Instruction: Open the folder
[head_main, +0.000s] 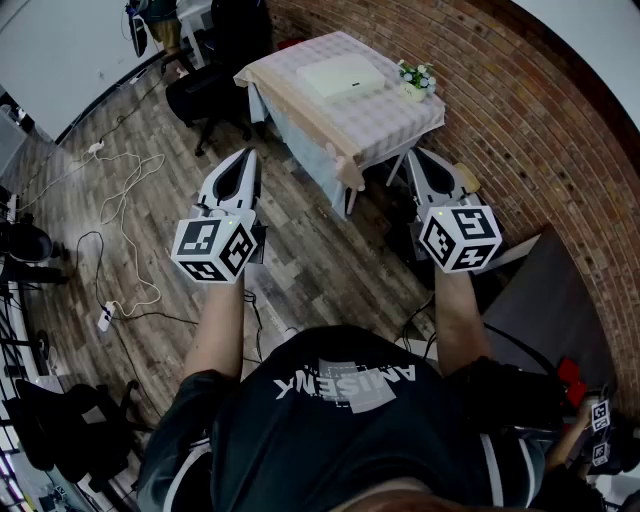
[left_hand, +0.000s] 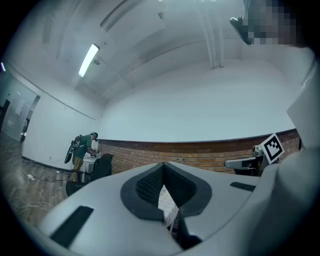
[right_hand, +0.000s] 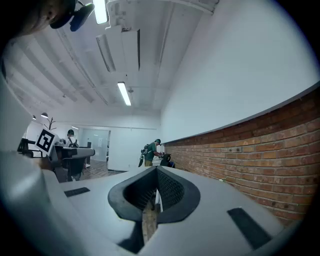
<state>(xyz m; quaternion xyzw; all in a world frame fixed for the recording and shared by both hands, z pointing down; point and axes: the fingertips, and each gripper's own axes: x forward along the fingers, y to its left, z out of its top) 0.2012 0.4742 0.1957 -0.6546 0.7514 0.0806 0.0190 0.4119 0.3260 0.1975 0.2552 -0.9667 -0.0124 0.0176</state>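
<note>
- Left hand-held gripper (head_main: 244, 158): jaws together, nothing between them. It is held in the air, short of the table (head_main: 390, 125).
- Right hand-held gripper (head_main: 420, 158): jaws also together, empty.
- Folder (head_main: 345, 75): pale, flat and closed on the checked cloth, mid-table, well apart from both grippers. A flower pot (head_main: 416, 78) stands near its right end.
- Step in hand (judged): approach. Close in on the table and part the jaws before reaching. Pin the lower cover with 1 gripper, then slip the other under the free edge of the upper cover and swing it over.
- Long axis: runs left to right in the head view, rising slightly to the right. Which long side is the spine cannot be told from here.
</note>
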